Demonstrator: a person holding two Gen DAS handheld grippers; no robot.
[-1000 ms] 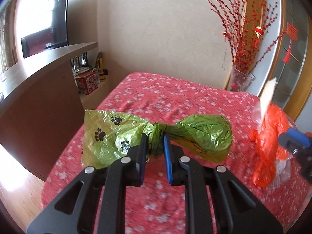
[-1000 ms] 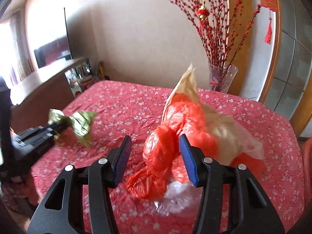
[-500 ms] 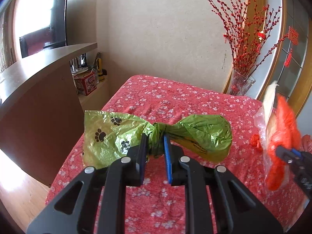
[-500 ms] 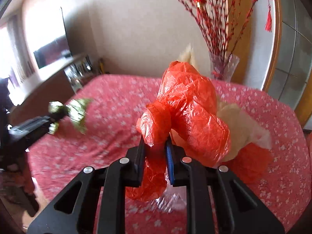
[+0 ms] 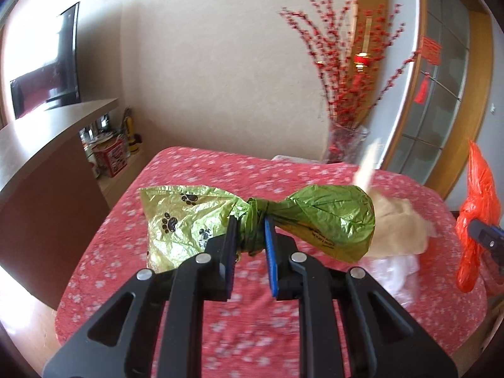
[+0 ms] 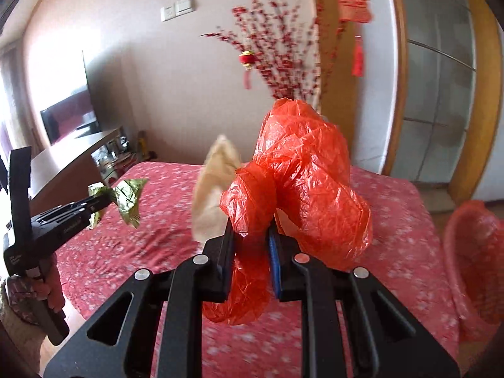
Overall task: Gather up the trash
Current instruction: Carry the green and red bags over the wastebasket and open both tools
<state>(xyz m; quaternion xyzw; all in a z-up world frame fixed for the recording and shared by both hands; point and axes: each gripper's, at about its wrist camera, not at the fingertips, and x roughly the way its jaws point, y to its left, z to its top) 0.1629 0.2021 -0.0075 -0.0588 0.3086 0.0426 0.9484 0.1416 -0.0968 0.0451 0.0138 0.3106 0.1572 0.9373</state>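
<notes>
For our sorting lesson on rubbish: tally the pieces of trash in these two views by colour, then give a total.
Green bag, in the left gripper: 1
Red-orange bag, in the right gripper: 1
Tan paper: 1
Clear plastic: 1
Total: 4

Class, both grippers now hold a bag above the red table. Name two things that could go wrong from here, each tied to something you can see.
1. The right gripper pinches only a thin twist of the orange bag; the bulk hangs outside and might slip or tear.
2. The tan paper and clear plastic lie loose on the table and could be left behind.
</notes>
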